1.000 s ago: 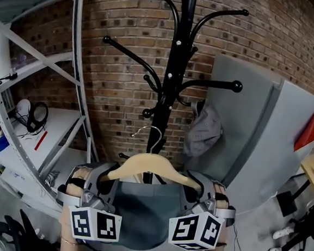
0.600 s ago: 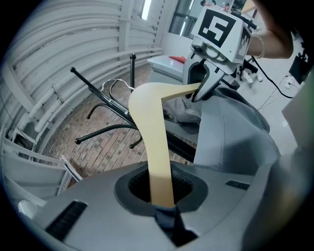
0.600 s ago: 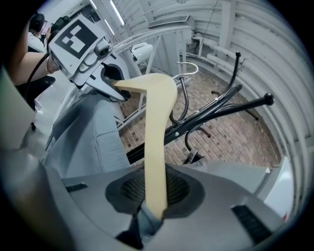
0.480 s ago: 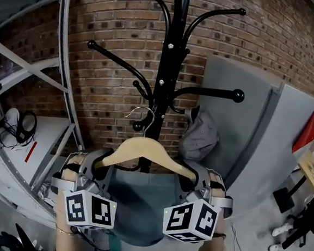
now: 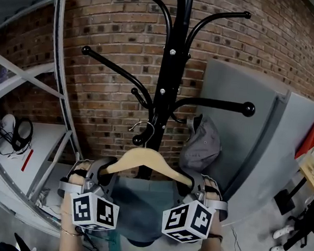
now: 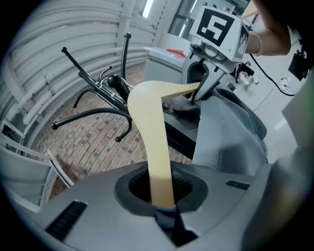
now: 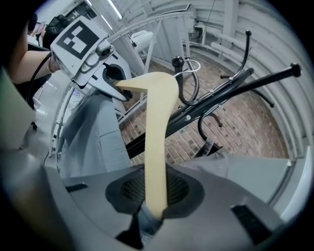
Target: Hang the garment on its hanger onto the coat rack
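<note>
Garment point(image 5: 138, 216) hangs on wooden hanger point(image 5: 146, 158), whose ends are clamped in the left hand-held gripper point(image 6: 162, 198) and right hand-held gripper point(image 7: 154, 203); beyond them, its wire hook point(image 5: 143, 127) sits close to the coat rack point(image 5: 168, 85).

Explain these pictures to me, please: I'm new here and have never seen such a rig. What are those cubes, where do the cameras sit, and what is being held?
No robot: a person holds a left gripper and a right gripper by hand. Each marker cube is part of its gripper. The head view looks down from the person's head; each gripper view looks along that gripper's fingers. Both grippers are shut on the ends of a wooden hanger carrying a grey garment. Its metal hook is close to the black coat rack, where a grey cap hangs.
</note>
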A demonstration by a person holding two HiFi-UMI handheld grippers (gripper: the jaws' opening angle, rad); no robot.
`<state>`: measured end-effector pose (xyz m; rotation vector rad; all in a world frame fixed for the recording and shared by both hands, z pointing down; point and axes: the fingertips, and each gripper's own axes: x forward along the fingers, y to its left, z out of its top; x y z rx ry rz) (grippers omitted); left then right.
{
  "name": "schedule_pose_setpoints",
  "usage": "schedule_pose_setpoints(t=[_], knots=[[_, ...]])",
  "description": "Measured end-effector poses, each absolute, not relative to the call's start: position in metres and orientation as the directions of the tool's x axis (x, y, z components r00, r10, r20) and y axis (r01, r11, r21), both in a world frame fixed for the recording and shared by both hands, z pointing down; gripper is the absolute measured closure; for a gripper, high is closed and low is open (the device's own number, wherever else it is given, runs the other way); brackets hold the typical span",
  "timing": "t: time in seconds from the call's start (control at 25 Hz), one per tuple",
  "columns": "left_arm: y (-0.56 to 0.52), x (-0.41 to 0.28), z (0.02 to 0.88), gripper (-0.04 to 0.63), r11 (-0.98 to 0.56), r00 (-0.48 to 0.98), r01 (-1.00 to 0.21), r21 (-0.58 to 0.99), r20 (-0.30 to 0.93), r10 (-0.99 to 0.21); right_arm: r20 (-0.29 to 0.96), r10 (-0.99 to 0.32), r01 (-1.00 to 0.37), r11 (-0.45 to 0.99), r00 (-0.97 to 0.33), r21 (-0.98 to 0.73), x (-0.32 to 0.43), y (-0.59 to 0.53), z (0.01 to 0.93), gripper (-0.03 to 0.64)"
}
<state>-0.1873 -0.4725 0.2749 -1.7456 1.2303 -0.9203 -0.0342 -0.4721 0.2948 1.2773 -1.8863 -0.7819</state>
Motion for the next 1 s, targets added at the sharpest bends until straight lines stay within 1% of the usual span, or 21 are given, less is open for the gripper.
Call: schedule_pose_setpoints(t=[0.68,1.0], knots=[[-0.507,-0.189,0.318,0.566,-0.279,0.267,-0.393,-0.876,0.182,-0.946,0.274,-0.934,-0.503,0.354,-0.229,0.788,-0.035,-0.507,0.332,0.541],[-0.512,-0.184,0.324,0.566,-0.269,0.293,-0.404,-0.874,0.155,-0.944,0.279,-0.938,-0.484,0.345,-0.205,0.804,-0.030,-0.513,0.342,0.542]])
